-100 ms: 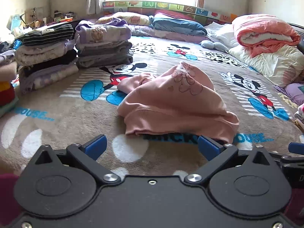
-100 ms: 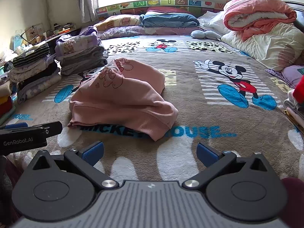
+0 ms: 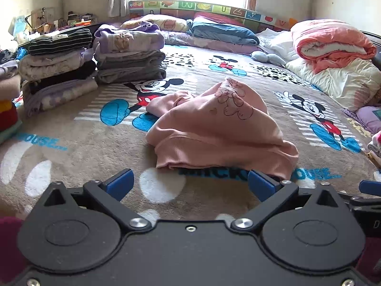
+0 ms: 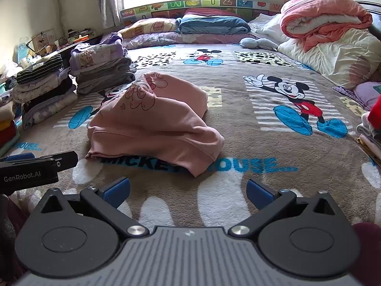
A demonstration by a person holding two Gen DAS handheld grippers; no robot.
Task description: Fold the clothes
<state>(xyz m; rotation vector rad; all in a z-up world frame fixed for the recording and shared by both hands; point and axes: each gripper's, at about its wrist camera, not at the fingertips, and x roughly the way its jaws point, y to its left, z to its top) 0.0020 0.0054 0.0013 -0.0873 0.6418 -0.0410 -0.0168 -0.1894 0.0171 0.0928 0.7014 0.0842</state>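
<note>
A pink sweatshirt [image 3: 221, 128] with a cartoon print lies crumpled in the middle of the bed, its ribbed hem turned toward me. It also shows in the right wrist view as the pink sweatshirt [image 4: 152, 124], ahead and left of centre. My left gripper [image 3: 190, 184] hovers open just short of the hem, blue pads wide apart and empty. My right gripper [image 4: 188, 190] is open too, a little short of the hem's right corner. The left gripper's body [image 4: 31, 169] pokes in at the left edge of the right wrist view.
A brown cartoon-mouse blanket [image 3: 71, 147] covers the bed. Stacks of folded clothes [image 3: 128, 54] stand at the left. Pillows [image 3: 221, 31] line the headboard, and a rolled orange quilt [image 3: 333, 43] sits on white bedding at the right. More clothes [image 4: 371, 128] lie at the right edge.
</note>
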